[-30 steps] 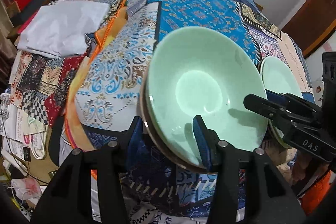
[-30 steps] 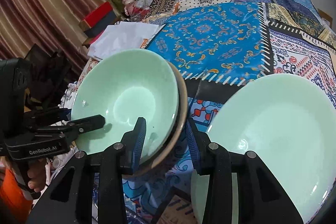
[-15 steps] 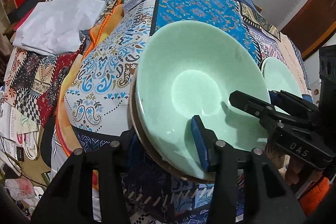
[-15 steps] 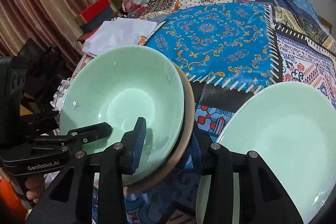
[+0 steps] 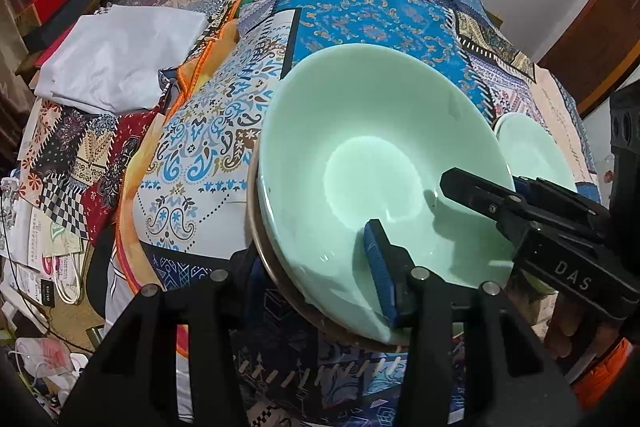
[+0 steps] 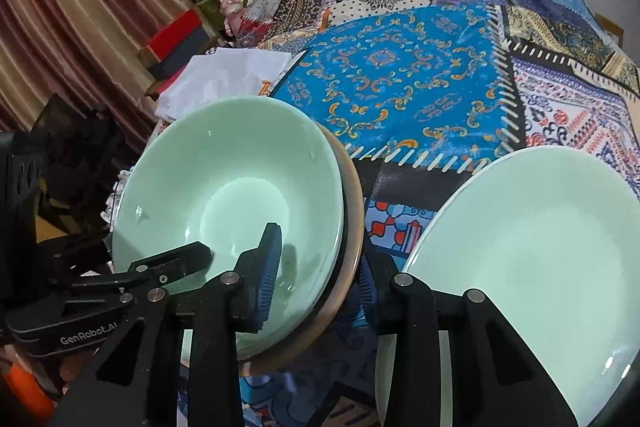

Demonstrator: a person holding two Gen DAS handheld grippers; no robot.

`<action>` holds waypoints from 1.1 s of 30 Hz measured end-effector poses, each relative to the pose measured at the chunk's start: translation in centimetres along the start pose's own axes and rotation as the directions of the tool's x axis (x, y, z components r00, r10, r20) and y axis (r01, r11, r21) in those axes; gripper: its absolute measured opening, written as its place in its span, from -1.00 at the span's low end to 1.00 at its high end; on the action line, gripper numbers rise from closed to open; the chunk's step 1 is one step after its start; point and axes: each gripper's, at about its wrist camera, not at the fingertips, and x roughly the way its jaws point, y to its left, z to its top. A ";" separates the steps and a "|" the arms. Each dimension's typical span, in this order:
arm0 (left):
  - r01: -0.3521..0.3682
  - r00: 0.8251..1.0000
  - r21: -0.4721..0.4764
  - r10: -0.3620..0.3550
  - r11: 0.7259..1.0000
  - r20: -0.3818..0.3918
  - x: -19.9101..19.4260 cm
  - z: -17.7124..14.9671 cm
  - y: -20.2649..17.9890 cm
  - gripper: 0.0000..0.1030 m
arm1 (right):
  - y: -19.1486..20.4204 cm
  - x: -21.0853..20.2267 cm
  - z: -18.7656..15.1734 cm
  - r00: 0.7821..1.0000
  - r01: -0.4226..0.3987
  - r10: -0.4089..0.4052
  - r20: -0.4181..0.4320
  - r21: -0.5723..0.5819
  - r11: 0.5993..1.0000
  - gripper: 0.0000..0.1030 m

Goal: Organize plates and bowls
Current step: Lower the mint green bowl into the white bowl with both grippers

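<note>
The green bowl (image 5: 384, 163) is sitting nested in a brown-rimmed dish (image 6: 352, 227), and both claws are gripping this stack at its near edge. The left claw (image 5: 316, 267) is pinching the rim on its side — one blue pad inside the bowl, the other under the stack. The right claw (image 6: 316, 267) is doing the same from the opposite side, straddling both rims. Whether the stack is resting on the patterned cloth (image 5: 380, 27) or being held just above it, I cannot tell. A green plate (image 6: 532, 259) is lying just right of the right claw. The step looks like carrying the stack — next it calls for level, matched motion of both claws toward the plate.
</note>
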 end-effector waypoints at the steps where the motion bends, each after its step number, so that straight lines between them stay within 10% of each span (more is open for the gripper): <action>1: 0.000 1.000 0.001 0.000 1.000 0.004 -0.2 0.1 -0.1 -0.11 | 0.0 -0.1 0.0 1.000 0.002 -0.002 0.003 0.000 1.000 -0.39; 33: 0.094 0.991 0.188 -0.110 0.978 0.077 -4.0 2.1 -11.8 -0.15 | -6.4 -11.1 -1.0 0.978 0.099 -0.119 0.173 0.122 0.988 -0.49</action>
